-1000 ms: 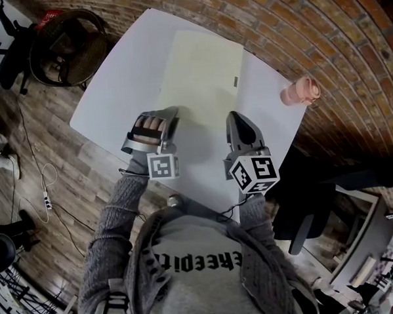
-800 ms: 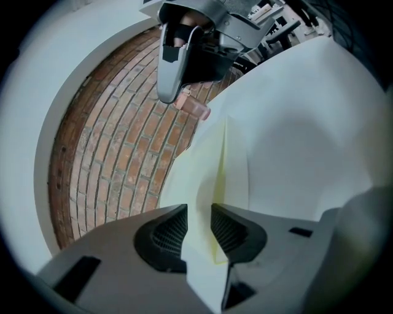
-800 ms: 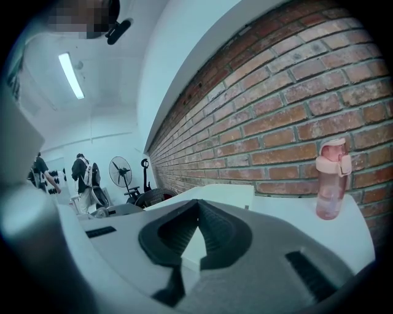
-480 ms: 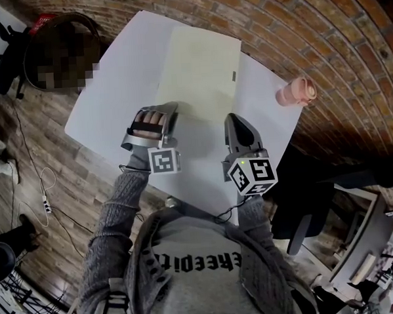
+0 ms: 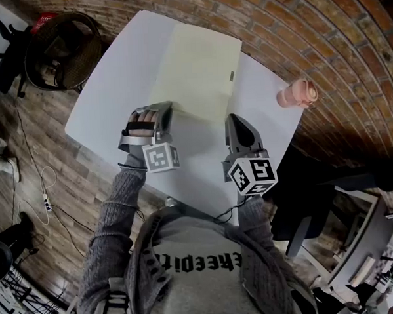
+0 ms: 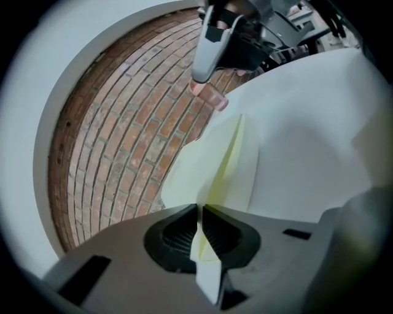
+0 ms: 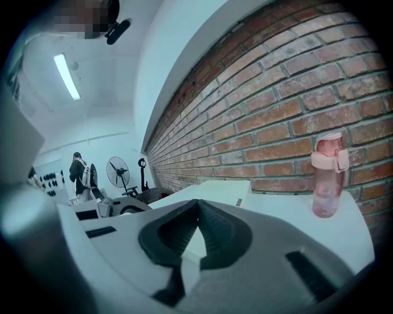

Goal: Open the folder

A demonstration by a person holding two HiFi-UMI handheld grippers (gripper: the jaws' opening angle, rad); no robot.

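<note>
The left hand-held gripper [image 6: 199, 211], jaws just closing, pinches the near-left corner of the folder [image 5: 195, 71], which lies lengthwise ahead; the right hand-held gripper [image 7: 198, 202] sits closed, empty, alongside.

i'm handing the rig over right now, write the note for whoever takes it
Left gripper: jaws have just closed on the near left edge of the folder cover and are shut on it.
Right gripper: jaws shut, holding nothing, low by the folder's near right edge.
Folder: pale yellow, lying on the white table. The cover is only slightly parted at the pinched edge.
Pink bottle: upright on the table's right side, apart from the folder.
Done: cover gripped.
Left: lift the cover and swing it fully open. The right gripper could probably hold the back sheet down.
</note>
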